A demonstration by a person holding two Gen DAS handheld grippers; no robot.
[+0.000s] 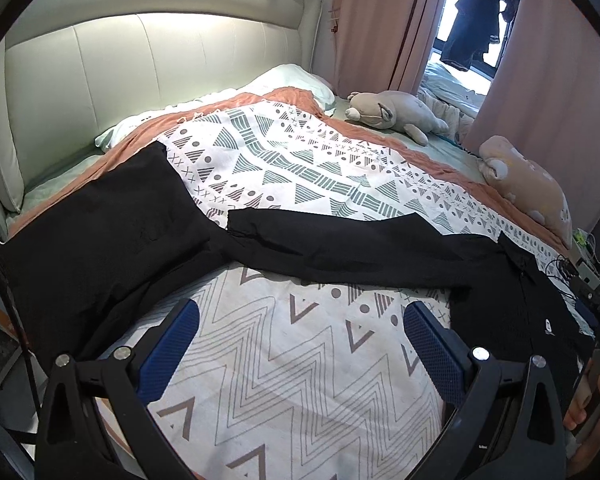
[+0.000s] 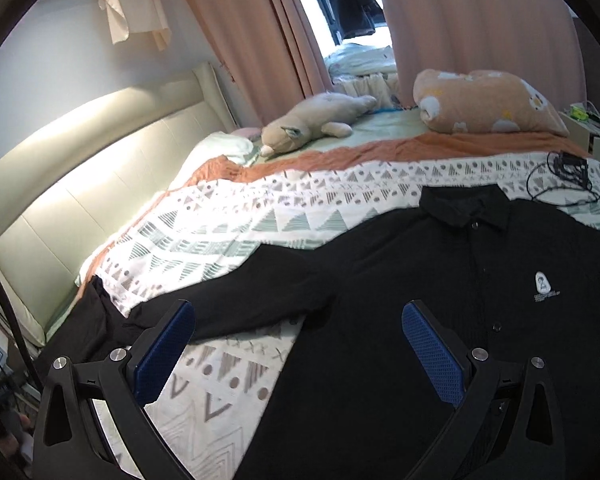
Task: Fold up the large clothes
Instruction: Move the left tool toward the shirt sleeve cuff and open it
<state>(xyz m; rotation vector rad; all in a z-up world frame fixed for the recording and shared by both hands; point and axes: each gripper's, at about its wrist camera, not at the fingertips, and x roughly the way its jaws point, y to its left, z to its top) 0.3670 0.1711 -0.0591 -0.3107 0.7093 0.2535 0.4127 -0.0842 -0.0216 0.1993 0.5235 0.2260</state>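
Note:
A black long-sleeved collared shirt point(image 2: 420, 280) lies flat, front up, on the patterned bedspread point(image 2: 228, 236), with a small white chest logo point(image 2: 543, 285). Its long sleeve point(image 1: 340, 248) stretches left across the bed. A second black garment point(image 1: 96, 232) lies at the left of the bed, by the sleeve's end. My left gripper point(image 1: 300, 320) is open and empty above bare bedspread point(image 1: 284, 360) below the sleeve. My right gripper point(image 2: 298, 320) is open and empty above the shirt's lower body near the armpit.
A padded cream headboard point(image 1: 140, 68) runs along the far left. A grey plush animal point(image 1: 392, 114) and a peach pillow point(image 2: 488, 100) lie at the far side by pink curtains point(image 2: 480, 20). Cables point(image 2: 564, 176) lie beyond the collar. A bedside stand with devices point(image 1: 584, 268) is at right.

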